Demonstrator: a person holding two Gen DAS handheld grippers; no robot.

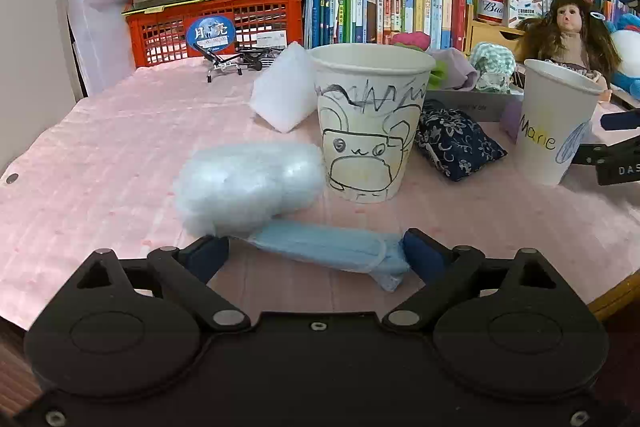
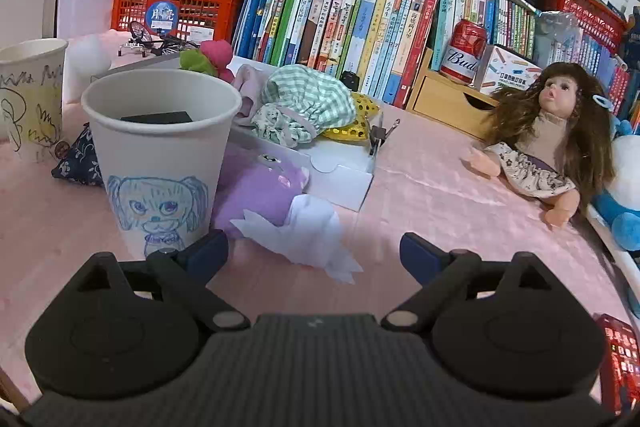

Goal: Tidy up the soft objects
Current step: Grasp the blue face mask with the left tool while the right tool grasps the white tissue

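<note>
A folded light-blue face mask (image 1: pixel 324 251) lies on the pink cloth between the fingers of my left gripper (image 1: pixel 314 255), which stands open. Its right pad is at the mask's end and its left pad is apart from it. A bubble-wrap roll (image 1: pixel 244 187) lies just behind the mask. My right gripper (image 2: pixel 314 251) is open and holds nothing. Just ahead of it lie a crumpled white tissue (image 2: pixel 308 231) and a purple plush (image 2: pixel 256 195). A dark floral beanbag (image 1: pixel 456 143) rests between two paper cups.
A drawn-on paper cup (image 1: pixel 368 123) stands behind the mask and a second cup (image 2: pixel 160 155) holds a dark block. A white box (image 2: pixel 340 175) carries a green checked cloth (image 2: pixel 312 99). A doll (image 2: pixel 552 139), books and a red crate (image 1: pixel 216 23) line the back.
</note>
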